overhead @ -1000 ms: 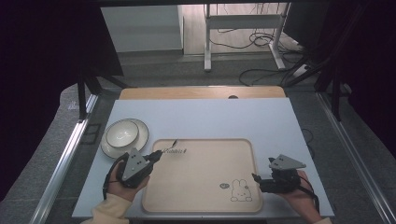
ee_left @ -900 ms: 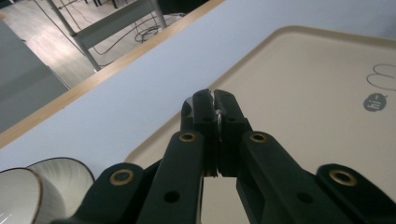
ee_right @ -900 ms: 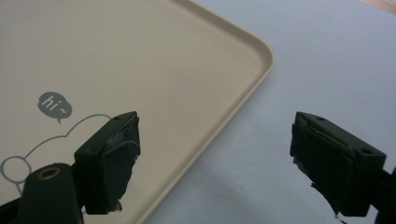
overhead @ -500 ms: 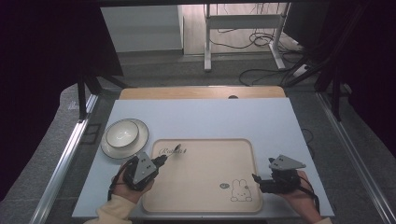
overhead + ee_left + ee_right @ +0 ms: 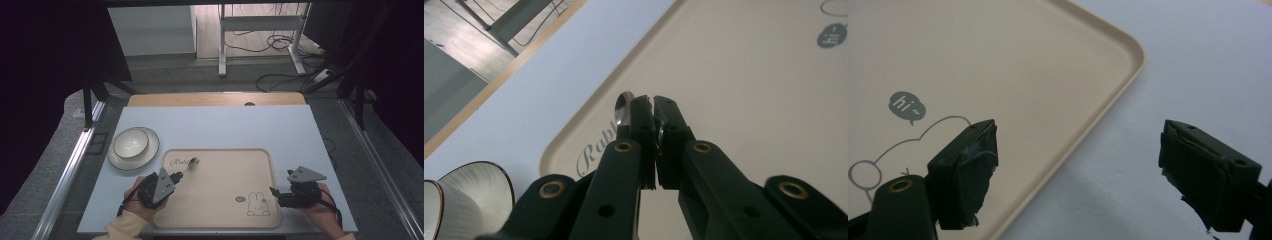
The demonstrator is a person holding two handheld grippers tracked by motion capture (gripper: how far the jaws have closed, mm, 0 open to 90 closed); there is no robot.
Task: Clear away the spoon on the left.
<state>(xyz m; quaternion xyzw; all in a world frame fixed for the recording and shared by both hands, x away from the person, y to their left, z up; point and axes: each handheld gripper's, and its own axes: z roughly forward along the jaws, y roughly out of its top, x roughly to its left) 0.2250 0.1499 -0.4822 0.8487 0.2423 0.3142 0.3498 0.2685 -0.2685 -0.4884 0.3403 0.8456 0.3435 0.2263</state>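
Tray (image 5: 220, 200) reads "hi~" by a rabbit drawing — left gripper (image 5: 654, 107) clamps a metal spoon (image 5: 623, 106); right gripper (image 5: 1078, 175) gapes.

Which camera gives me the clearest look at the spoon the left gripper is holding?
The high view: the spoon lies in the open over the tray's far left corner, its handle running into the left gripper. In the left gripper view the jaws cover all but part of its bowl.
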